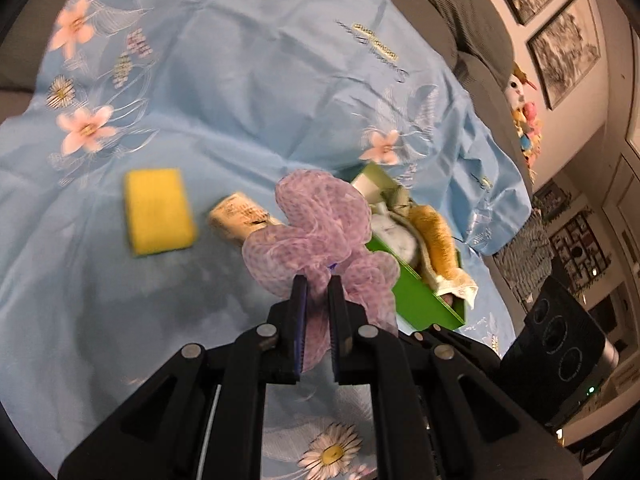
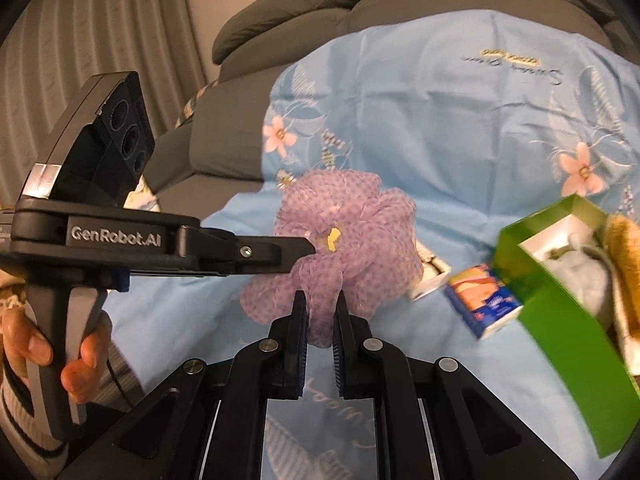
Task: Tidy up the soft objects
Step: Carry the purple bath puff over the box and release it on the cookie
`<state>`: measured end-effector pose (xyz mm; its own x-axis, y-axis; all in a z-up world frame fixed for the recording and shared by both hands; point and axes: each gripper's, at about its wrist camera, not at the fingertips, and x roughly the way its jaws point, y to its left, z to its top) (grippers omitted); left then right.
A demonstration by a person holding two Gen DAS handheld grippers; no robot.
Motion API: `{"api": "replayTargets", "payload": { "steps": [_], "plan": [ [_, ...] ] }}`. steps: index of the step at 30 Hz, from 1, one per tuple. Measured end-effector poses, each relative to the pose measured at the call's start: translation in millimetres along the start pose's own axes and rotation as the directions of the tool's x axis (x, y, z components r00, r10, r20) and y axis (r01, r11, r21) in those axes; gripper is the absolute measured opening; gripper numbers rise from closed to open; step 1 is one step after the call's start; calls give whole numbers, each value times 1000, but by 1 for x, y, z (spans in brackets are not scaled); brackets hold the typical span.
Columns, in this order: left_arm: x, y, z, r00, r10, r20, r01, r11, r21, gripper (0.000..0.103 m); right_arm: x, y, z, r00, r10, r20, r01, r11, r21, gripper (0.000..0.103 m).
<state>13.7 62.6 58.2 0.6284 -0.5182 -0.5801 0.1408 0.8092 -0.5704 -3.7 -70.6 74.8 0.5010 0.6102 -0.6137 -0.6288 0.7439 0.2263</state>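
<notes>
Purple mesh pouf [image 1: 320, 232] — both grippers clamped

We are in a home living room. A grey upholstered sofa [image 2: 304, 12] with plump back cushions fills the far side, draped with a light-blue flowered sheet [image 1: 248, 80]. Framed black-and-white pictures [image 1: 564, 44] hang on the cream wall, small plush toys [image 1: 524, 116] sit at the sofa's edge, and pleated curtains [image 2: 92, 40] cover the corner.
</notes>
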Motion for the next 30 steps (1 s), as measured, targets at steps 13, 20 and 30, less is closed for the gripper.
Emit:
{"api": "replayTargets", "payload": {
  "steps": [13,20,30],
  "plan": [
    [113,-144,55,992,-57,-111,78,978,195,8,-93,-111,28,955,-243,171,207,957,204,12],
    [185,-190,57,980,15,-198,38,965,259,7,-106,-169,18,922,-360,141,302,898,320,12],
    [238,-205,51,959,170,-227,-82,933,351,19,-102,-228,-2,915,-402,47,338,823,457,12]
  ]
}}
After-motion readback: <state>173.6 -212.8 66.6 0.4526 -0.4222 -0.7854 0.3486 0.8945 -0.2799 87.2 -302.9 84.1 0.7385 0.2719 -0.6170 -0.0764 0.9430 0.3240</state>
